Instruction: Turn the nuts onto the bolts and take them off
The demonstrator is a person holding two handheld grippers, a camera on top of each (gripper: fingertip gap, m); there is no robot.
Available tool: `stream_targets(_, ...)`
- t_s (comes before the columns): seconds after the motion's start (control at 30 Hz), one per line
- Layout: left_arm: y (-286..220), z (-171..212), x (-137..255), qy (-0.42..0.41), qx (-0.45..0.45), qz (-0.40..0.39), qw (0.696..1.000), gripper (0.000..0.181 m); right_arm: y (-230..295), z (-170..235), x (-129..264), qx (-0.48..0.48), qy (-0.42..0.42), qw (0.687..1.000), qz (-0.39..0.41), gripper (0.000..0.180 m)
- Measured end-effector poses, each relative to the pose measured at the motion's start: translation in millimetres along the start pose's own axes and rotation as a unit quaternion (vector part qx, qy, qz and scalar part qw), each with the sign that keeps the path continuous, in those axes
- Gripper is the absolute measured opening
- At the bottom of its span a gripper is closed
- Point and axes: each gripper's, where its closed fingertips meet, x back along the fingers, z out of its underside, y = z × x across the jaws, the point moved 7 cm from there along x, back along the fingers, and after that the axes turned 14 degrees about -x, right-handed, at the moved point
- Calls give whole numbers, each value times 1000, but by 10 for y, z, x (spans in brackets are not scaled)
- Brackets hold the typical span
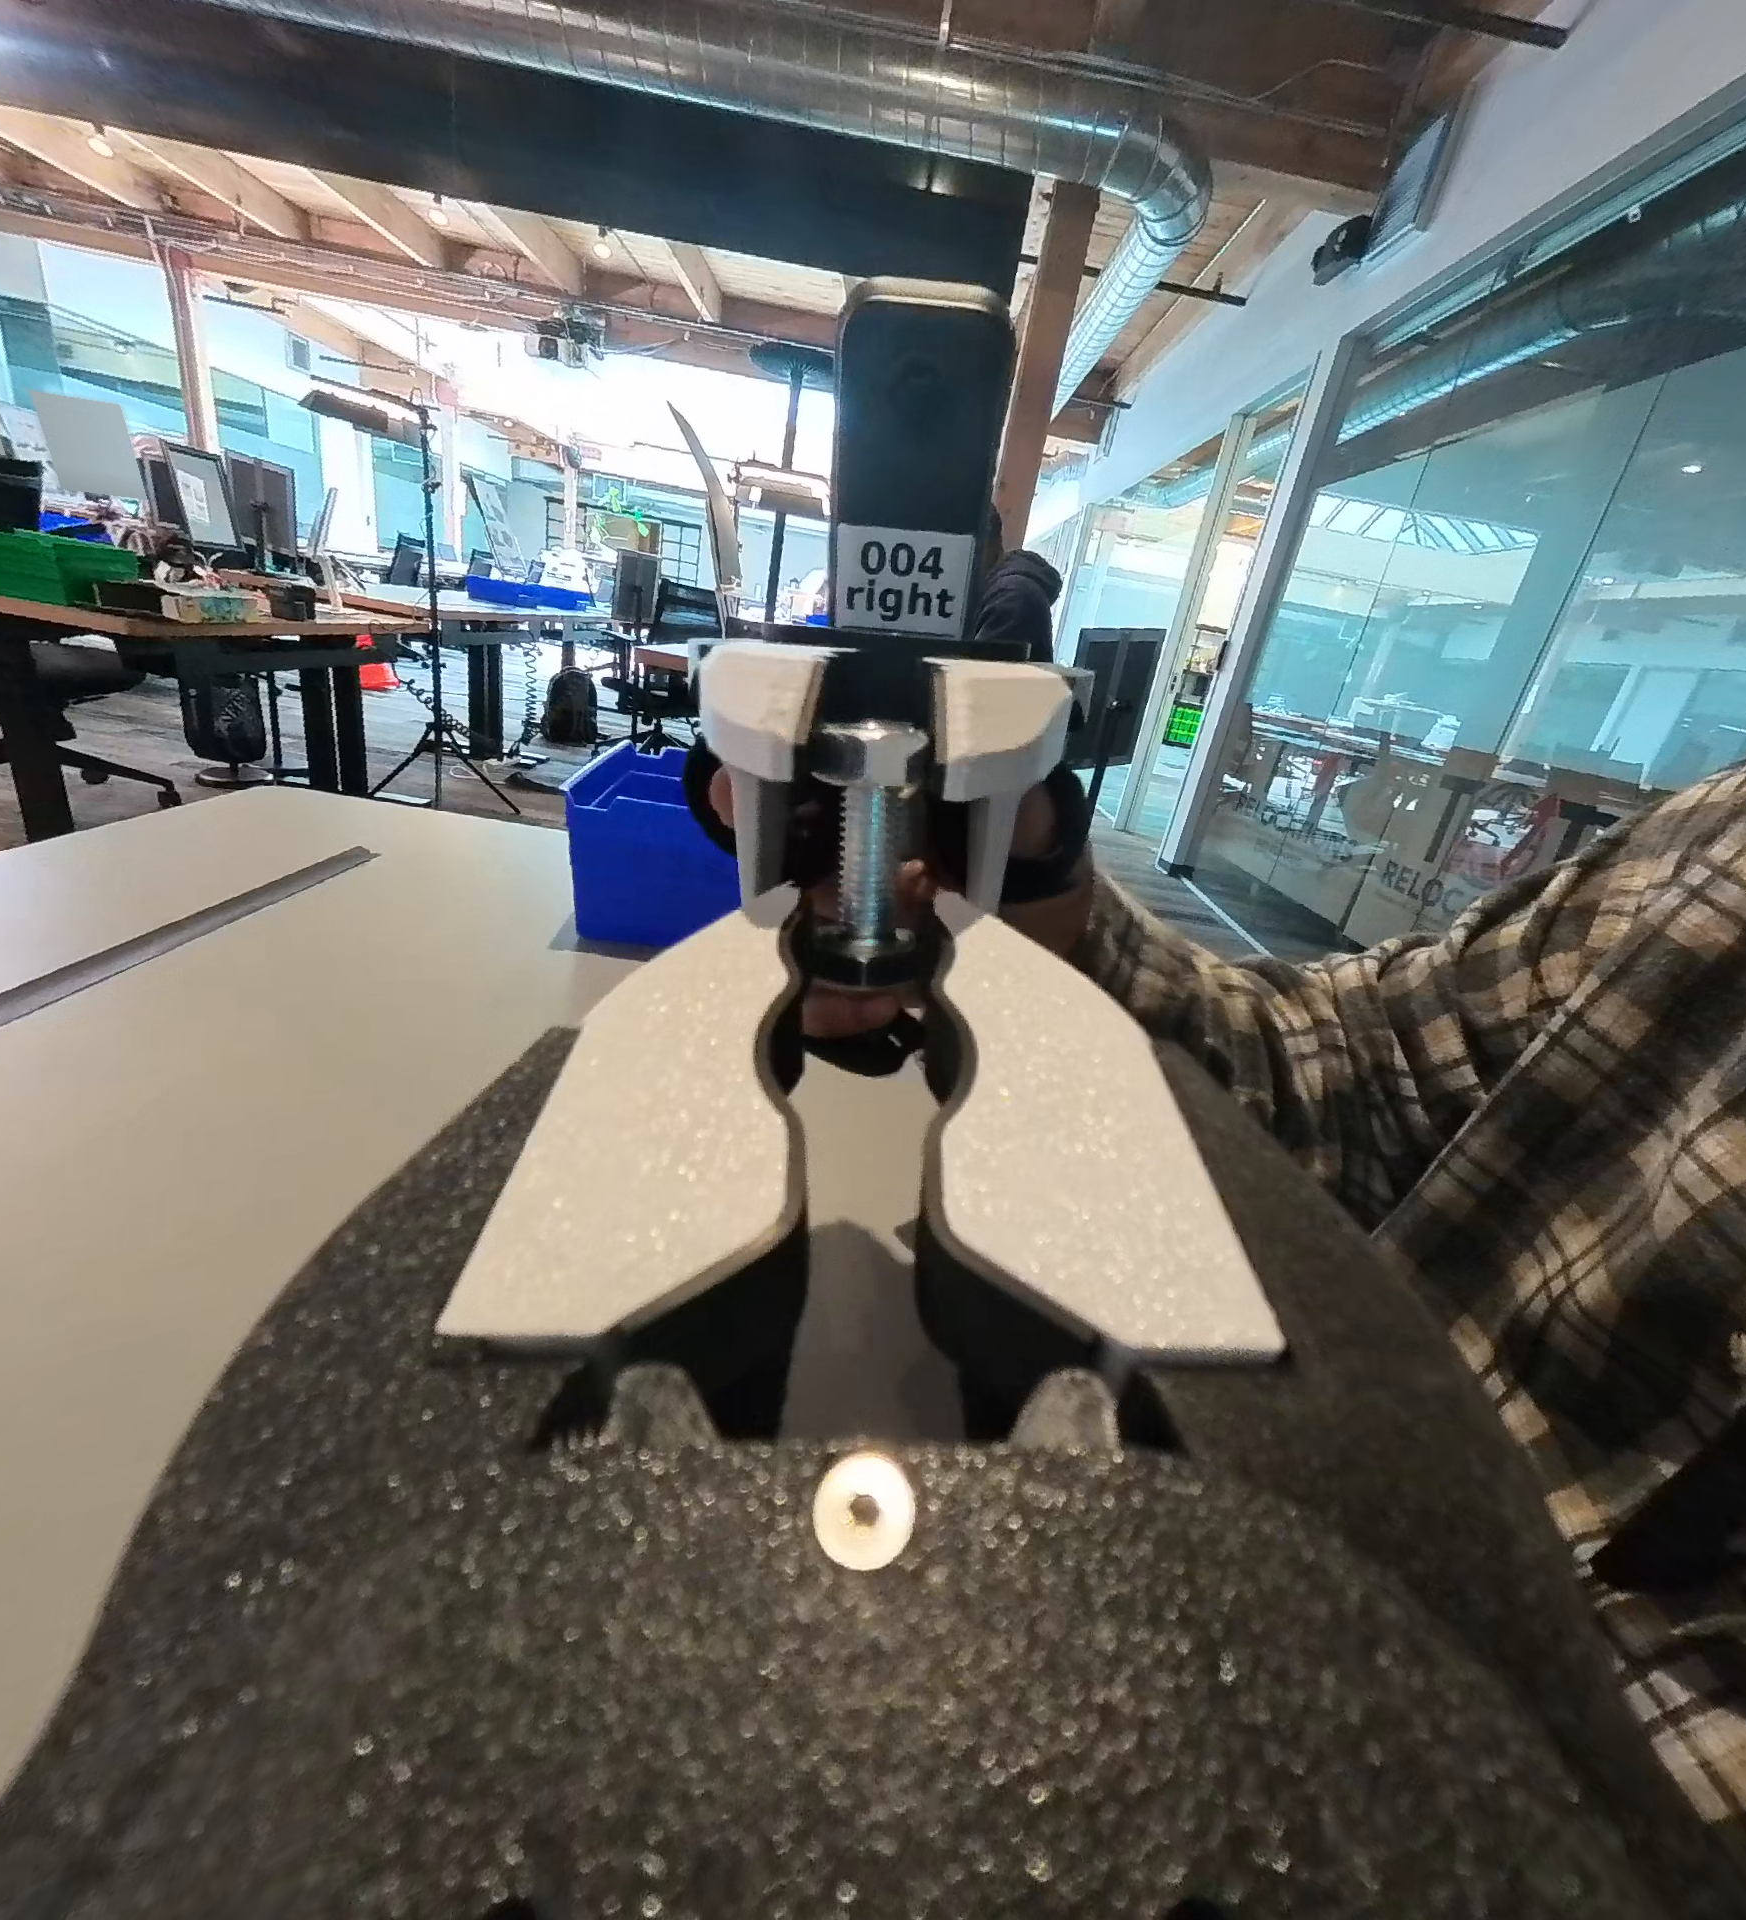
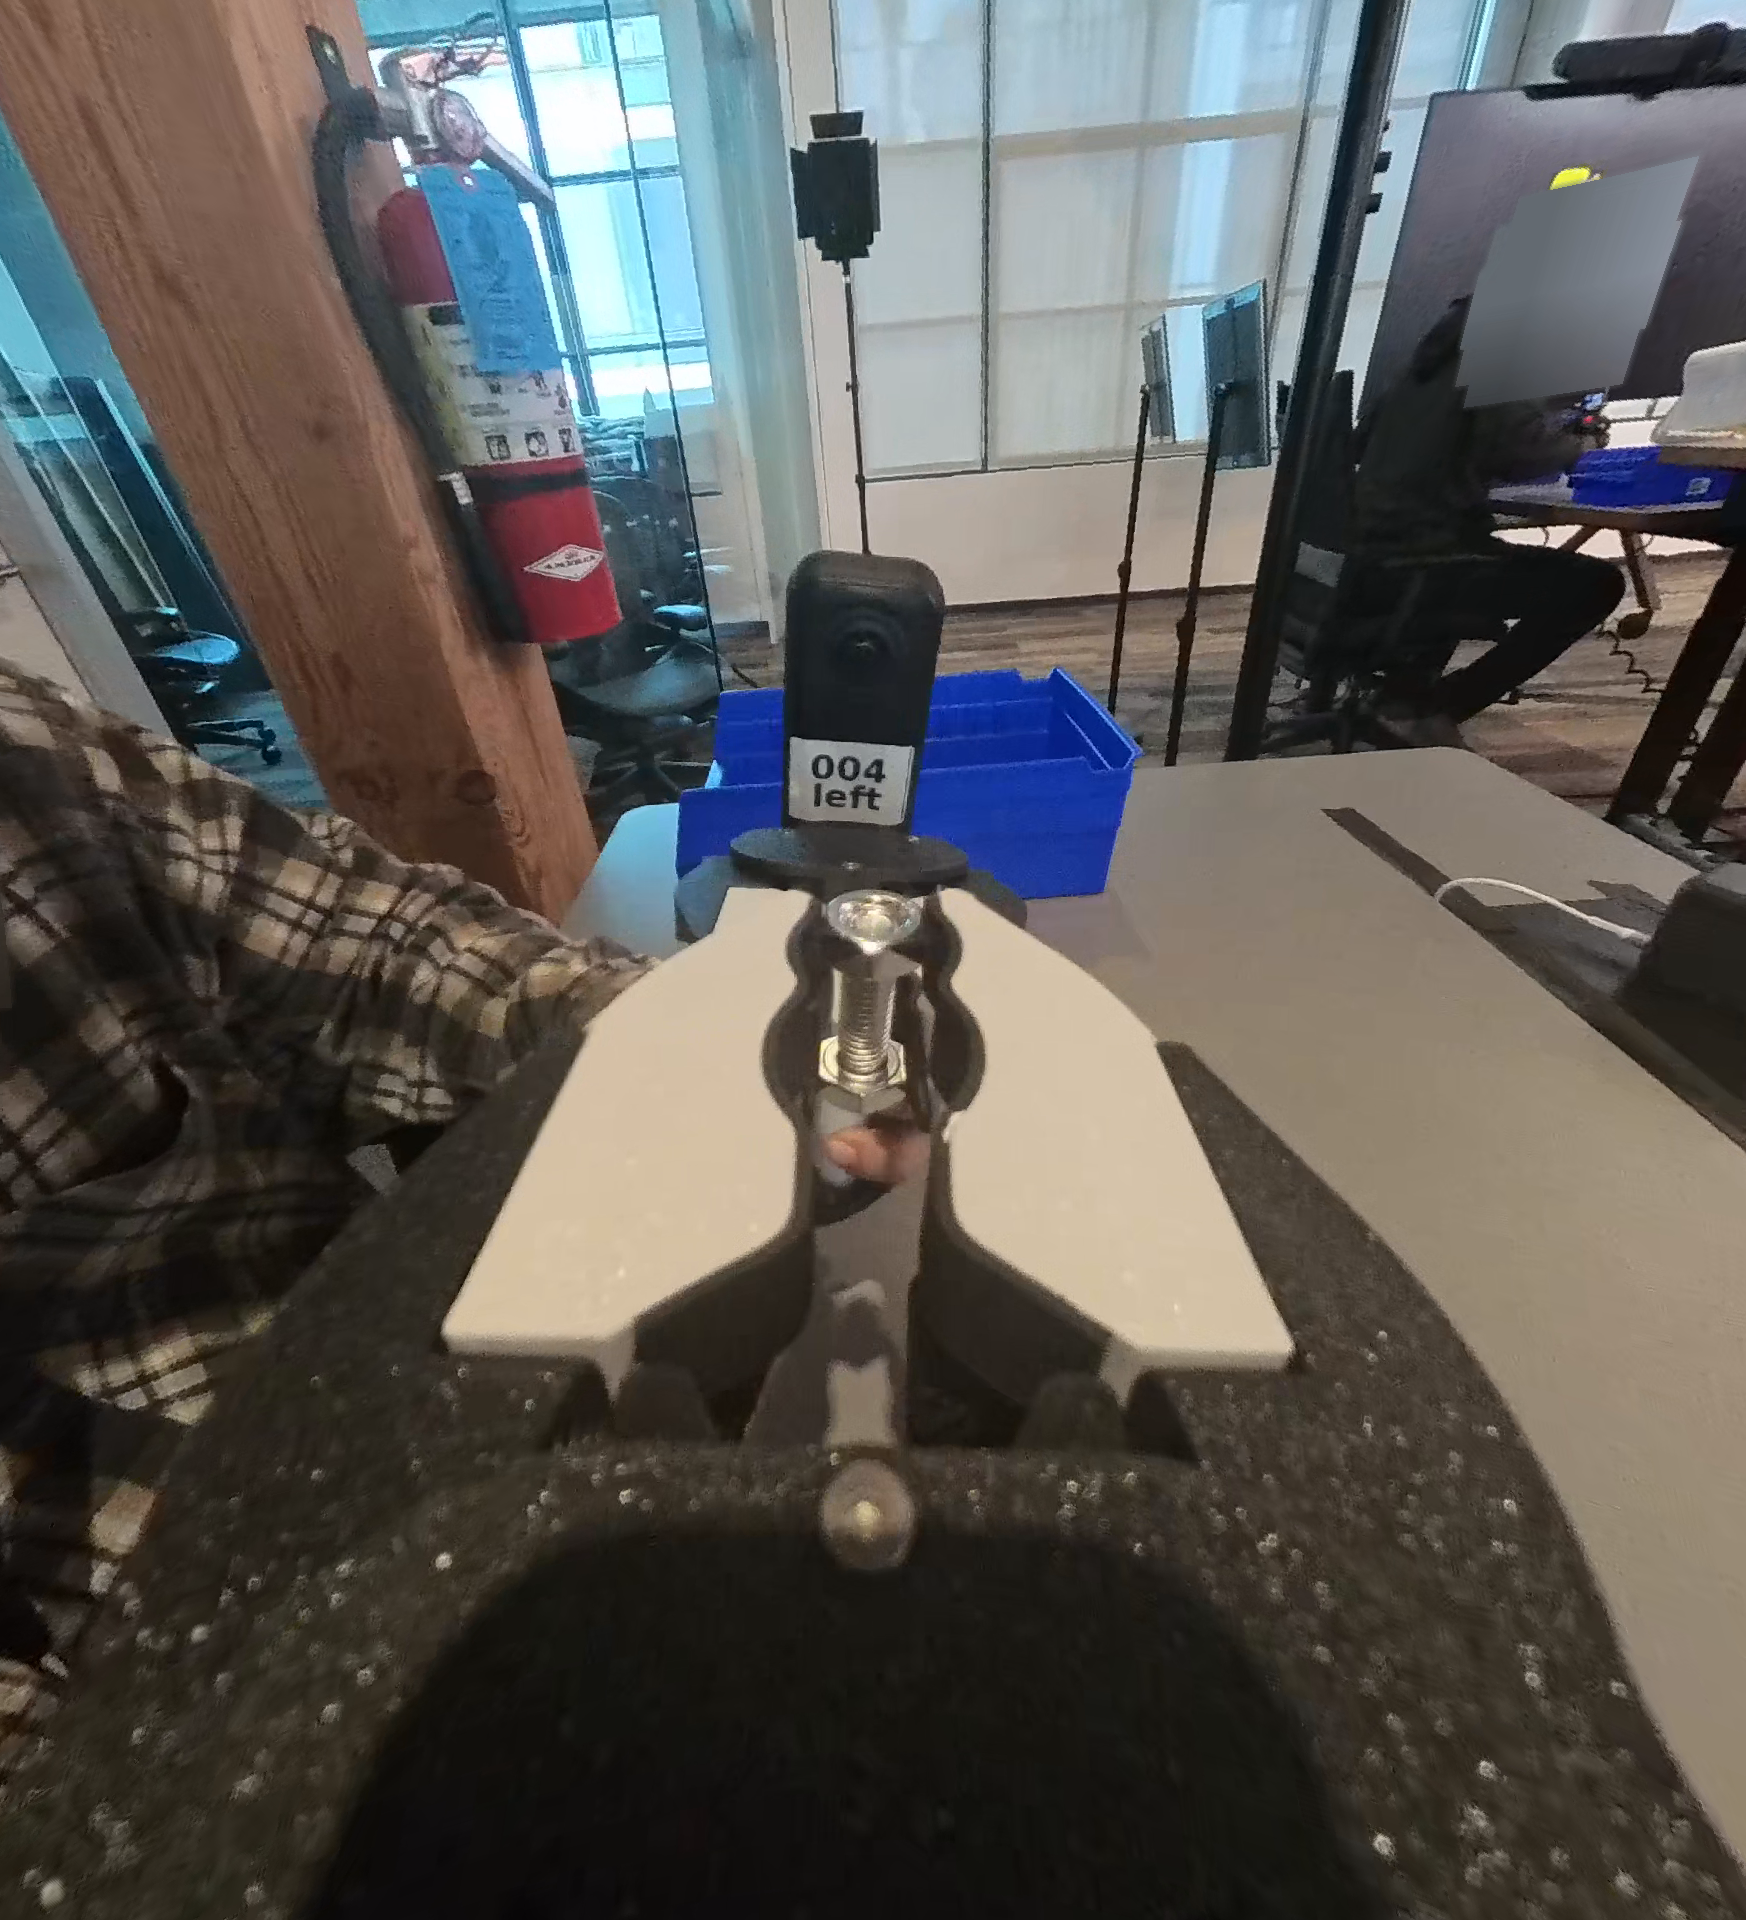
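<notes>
A silver bolt [image 1: 867, 847] stands upright in the air between my two grippers, head up. My left gripper [image 1: 864, 961] is shut on the nut [image 1: 864, 968] at the bolt's lower end. My right gripper [image 1: 869, 753] faces it and is shut on the bolt's hex head [image 1: 867, 750]. In the right wrist view my right gripper [image 2: 871, 925] clamps the head [image 2: 871, 920]. The threads and the nut [image 2: 861, 1070] show lower in the gap between its fingers. The left gripper's camera body [image 2: 858, 675] stands just behind, and its fingers are hidden.
A blue bin [image 1: 640, 842] [image 2: 1014, 790] stands at the far edge of the grey table [image 1: 173, 1039] [image 2: 1368, 1039]. A plaid sleeve [image 1: 1471, 1091] [image 2: 173, 987] reaches in. A black device with a white cable [image 2: 1742, 935] lies at the table's right. Less than 4 cm separates the two grippers' tips.
</notes>
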Motion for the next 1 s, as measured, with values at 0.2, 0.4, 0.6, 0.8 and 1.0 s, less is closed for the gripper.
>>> stream_targets(0.2, -52, -29, -12, -22, 9, 37, 999, 17, 53, -12, 20, 7, -4, 999, -50, 17)
stream_targets(0.4, -79, -62, -3, -50, 24, 65, 996, 18, 31, -37, 53, 6, -14, 999, -45, 32)
stream_targets(0.6, -52, -76, 26, -56, 27, 57, 996, 18, -44, -96, 157, -8, -40, 999, -21, 44)
stream_targets(0.8, -61, -47, 2, -45, 24, 56, 997, 18, -22, -85, 84, -6, -34, 999, -6, 52)
stream_targets(1.0, -58, -68, 16, -48, 19, 51, 997, 18, -55, -119, 181, -15, -44, 999, -6, 55)
